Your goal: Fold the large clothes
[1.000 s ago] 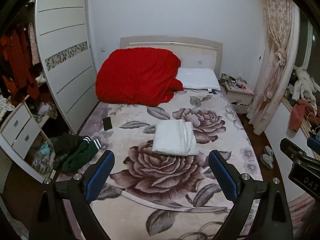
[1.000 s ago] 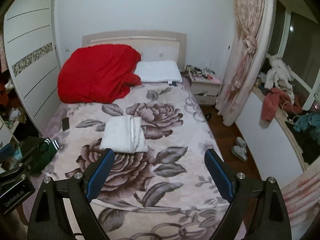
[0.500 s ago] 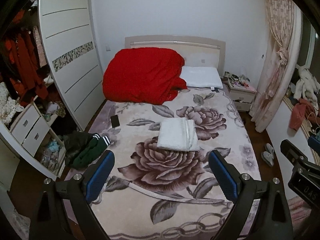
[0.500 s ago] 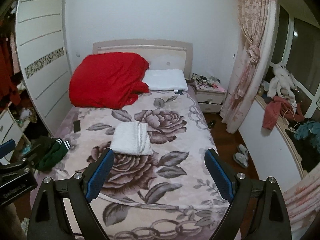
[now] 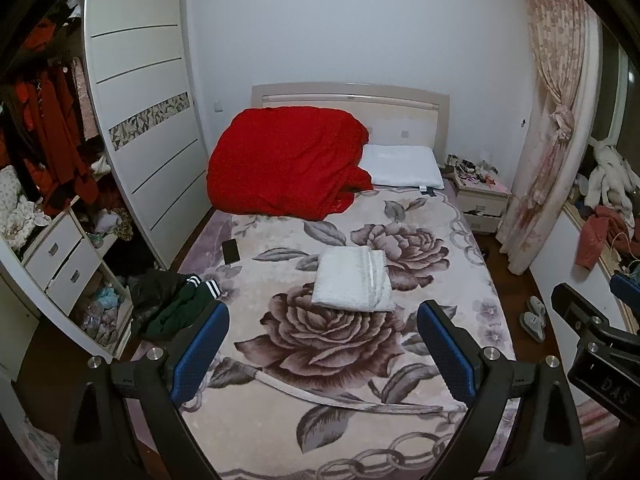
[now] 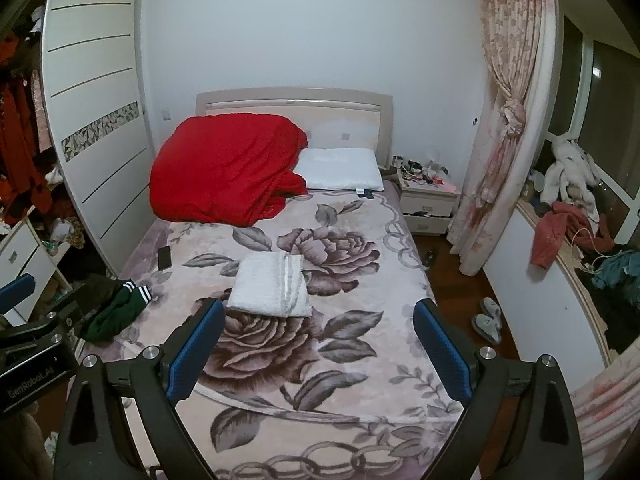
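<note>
A folded white garment (image 5: 352, 282) lies flat in the middle of the bed (image 5: 472, 264), on the rose-patterned blanket, well apart from both tools. It is a near-square packet, slightly longer along the bed's length, with its pale stripes running toward the headboard along its right side. The left gripper (image 5: 323, 350) hangs above the foot of the bed, jaws spread wide and holding nothing; the right gripper (image 6: 318, 348) is likewise spread and empty. A dark green garment with white-striped cuffs (image 5: 180, 304) lies crumpled at the bed's left edge, near a phone (image 5: 231, 251). A red duvet (image 5: 284, 168) is heaped by the pillow (image 5: 402, 166).
</note>
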